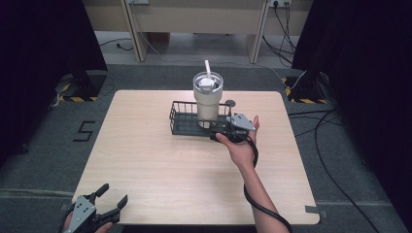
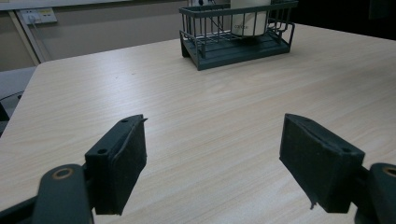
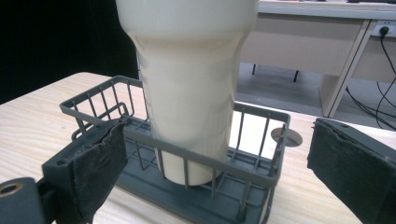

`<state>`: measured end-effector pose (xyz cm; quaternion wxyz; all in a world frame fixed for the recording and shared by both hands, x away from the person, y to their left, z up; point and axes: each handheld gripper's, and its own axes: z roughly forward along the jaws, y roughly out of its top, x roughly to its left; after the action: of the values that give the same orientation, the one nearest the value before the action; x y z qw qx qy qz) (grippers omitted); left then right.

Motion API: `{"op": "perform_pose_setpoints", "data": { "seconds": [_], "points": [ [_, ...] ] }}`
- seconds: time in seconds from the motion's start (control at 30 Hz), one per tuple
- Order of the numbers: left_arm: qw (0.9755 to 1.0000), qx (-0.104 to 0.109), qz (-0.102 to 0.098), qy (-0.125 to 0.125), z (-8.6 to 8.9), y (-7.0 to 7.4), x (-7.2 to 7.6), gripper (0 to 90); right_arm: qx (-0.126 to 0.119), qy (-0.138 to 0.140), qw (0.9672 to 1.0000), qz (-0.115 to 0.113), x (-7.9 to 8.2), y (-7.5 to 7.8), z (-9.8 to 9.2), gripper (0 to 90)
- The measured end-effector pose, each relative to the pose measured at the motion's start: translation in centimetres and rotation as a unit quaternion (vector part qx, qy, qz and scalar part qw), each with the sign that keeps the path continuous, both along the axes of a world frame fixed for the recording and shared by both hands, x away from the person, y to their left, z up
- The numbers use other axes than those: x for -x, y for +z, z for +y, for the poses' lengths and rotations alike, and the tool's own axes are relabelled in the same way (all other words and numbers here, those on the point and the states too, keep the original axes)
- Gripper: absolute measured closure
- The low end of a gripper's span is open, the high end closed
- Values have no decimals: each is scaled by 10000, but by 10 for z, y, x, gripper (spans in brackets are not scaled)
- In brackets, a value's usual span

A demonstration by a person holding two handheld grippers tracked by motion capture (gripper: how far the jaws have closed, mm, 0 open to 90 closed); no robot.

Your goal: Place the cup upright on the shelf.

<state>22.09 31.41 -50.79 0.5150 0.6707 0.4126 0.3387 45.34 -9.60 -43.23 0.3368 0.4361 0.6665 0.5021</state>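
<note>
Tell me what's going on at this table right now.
A person holds a gripper in each hand. The right gripper is open at the near side of a dark wire basket, in which a cream tumbler with a straw stands upright; its jaws have not closed on anything. The left gripper waits open at the table's near left corner.

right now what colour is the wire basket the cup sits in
Dark grey-green wire basket, holding the cream cup; the colour shows best in the left gripper view.
</note>
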Motion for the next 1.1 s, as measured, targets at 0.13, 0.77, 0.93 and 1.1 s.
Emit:
{"op": "perform_pose_setpoints", "data": {
  "seconds": [0.13, 0.77, 0.93, 1.1],
  "points": [
    [10000, 4, -4, 0, 0, 0, 0, 221, 1, -8, 10000, 12, 5, -1, -5, 52],
    [10000, -16, 9, 15, 0, 0, 0, 220, 21, -199, 9997, 113, 28, -9, -34, 64],
    [10000, -28, 17, 17, 0, 0, 0, 219, -4, -290, 9995, 157, 35, -13, -45, 69],
    [10000, -36, 22, 26, 0, 0, 0, 219, -21, -354, 9992, 201, 42, -17, -53, 72]
  ]
}}
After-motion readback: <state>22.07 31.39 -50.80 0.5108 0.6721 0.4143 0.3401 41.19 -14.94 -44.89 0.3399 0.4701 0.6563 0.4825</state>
